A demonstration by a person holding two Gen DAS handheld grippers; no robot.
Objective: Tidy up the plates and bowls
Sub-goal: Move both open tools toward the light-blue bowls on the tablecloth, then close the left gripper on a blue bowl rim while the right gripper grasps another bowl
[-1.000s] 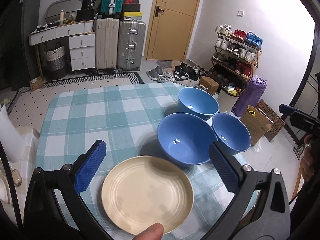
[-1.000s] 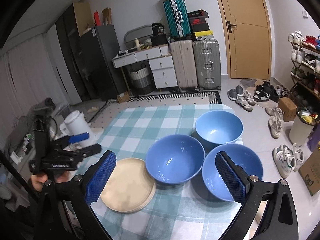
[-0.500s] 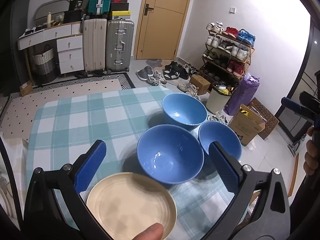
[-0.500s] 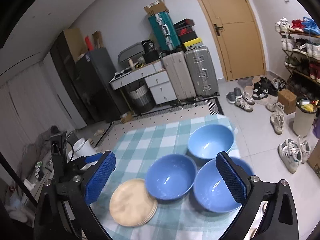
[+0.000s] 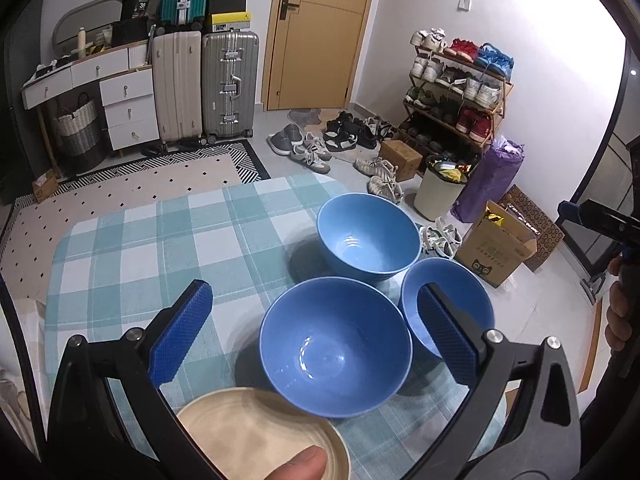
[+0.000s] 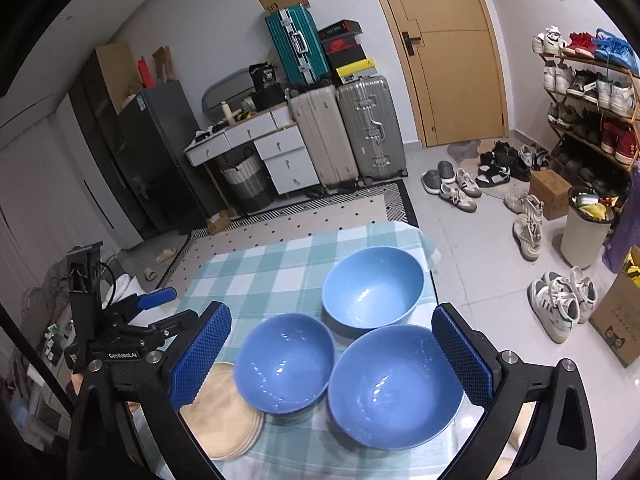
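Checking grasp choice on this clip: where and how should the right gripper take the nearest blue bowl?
Pinch the rim of the nearest blue bowl from above, one finger inside and one outside. It sits upright and empty, and is too wide for the open right gripper to span.

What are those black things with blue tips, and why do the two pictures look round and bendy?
They are tongs, and a person holds one in each hand. Each has a tiny camera with a very wide lens looking out between its tips, which bends the picture. One picture comes from the left tongs, the other from the right tongs. You can even spot the left tongs at the side of the right picture. Below is a table with a checked cloth. On it sit three blue bowls: a far one, a left one and a right one. Beside them is a stack of tan plates. Both tongs are open and hold nothing.
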